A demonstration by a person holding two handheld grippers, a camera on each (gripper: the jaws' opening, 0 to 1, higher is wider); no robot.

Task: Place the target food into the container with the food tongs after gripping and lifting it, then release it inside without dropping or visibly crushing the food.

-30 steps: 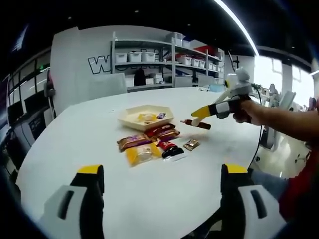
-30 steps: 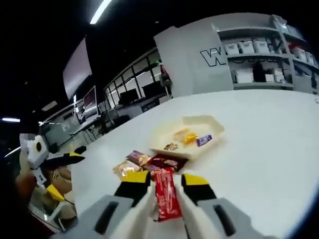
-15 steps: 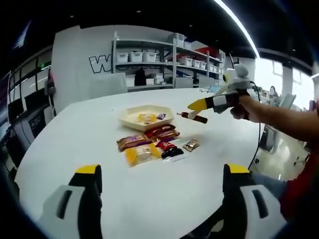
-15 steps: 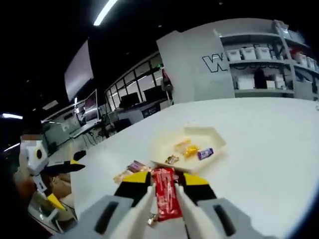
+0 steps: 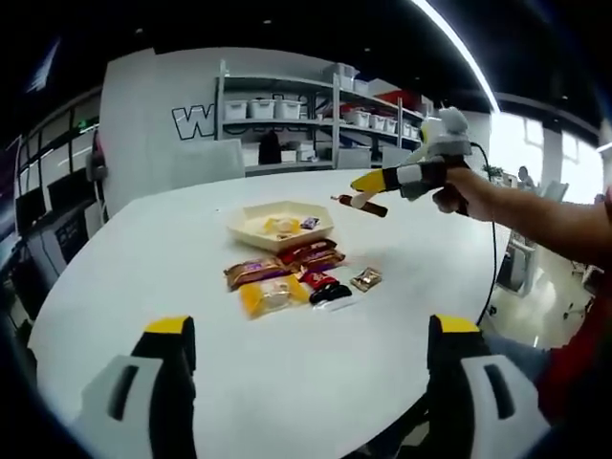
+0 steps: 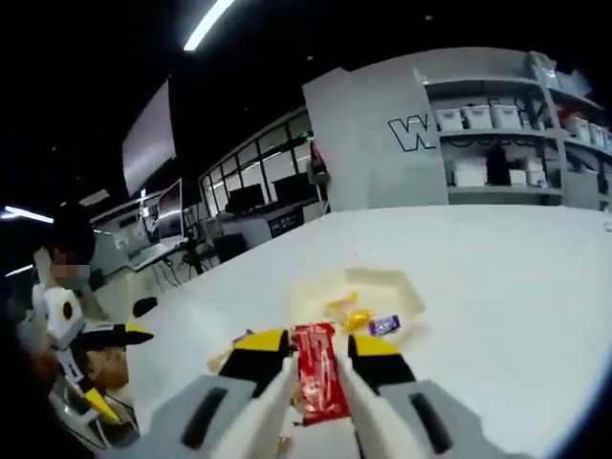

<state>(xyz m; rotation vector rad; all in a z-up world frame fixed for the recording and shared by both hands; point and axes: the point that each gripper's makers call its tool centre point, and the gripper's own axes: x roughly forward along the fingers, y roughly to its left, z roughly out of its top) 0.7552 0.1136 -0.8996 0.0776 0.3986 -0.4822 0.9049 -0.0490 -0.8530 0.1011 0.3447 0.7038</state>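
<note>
My right gripper [image 6: 317,356] is shut on a red snack bar [image 6: 318,382], which sticks out between its yellow-tipped jaws. It hangs in the air short of the cream hexagonal tray [image 6: 394,287], which holds yellow sweets and a purple one [image 6: 384,325]. In the left gripper view the same gripper [image 5: 368,191] hovers with the bar [image 5: 360,204] above the table, to the right of the tray [image 5: 251,228]. My left gripper [image 5: 306,344] is open and low over the near table, well back from the pile of wrapped snacks [image 5: 292,273].
A large white round table [image 5: 191,287] carries everything. A person's arm [image 5: 545,225] reaches in from the right in the left gripper view. Shelves with white bins [image 5: 316,120] stand beyond the table. Desks and monitors [image 6: 249,206] line the far side.
My right gripper has risen with the red bar and moved toward the tray. The left gripper has stayed in place.
</note>
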